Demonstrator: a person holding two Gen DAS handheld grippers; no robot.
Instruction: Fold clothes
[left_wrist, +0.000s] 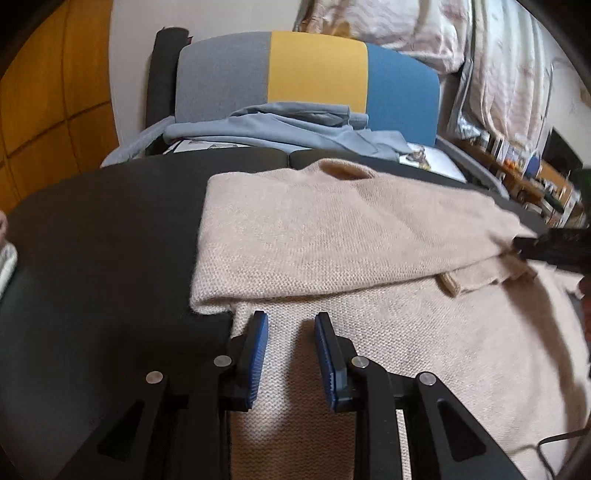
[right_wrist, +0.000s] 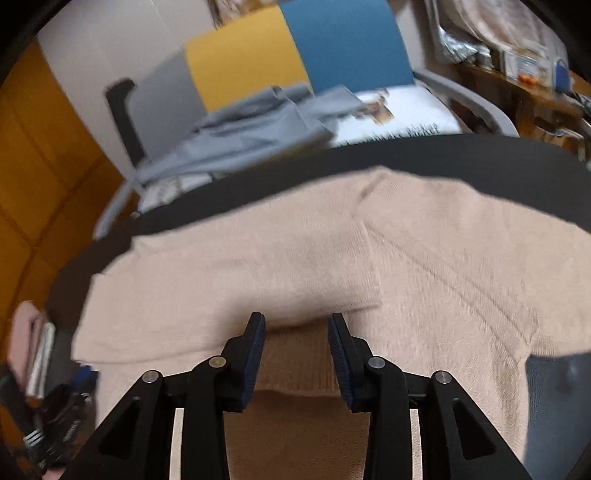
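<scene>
A beige knit sweater (left_wrist: 332, 236) lies on a black table (left_wrist: 103, 240), with one side folded over its body and the neck hole at the far edge. My left gripper (left_wrist: 291, 317) is open just above the sweater's near left part, holding nothing. In the left wrist view my right gripper (left_wrist: 546, 247) reaches in from the right at the folded sleeve's cuff. In the right wrist view the sweater (right_wrist: 424, 258) fills the middle, and my right gripper (right_wrist: 296, 319) is open over the ribbed cuff (right_wrist: 295, 362), jaws on either side of it.
A chair with a grey, yellow and blue back (left_wrist: 314, 70) stands behind the table with grey-blue clothes (left_wrist: 288, 125) piled on its seat. Shelves with clutter (left_wrist: 524, 162) are at the right. Orange wooden panels (left_wrist: 44, 110) are at the left.
</scene>
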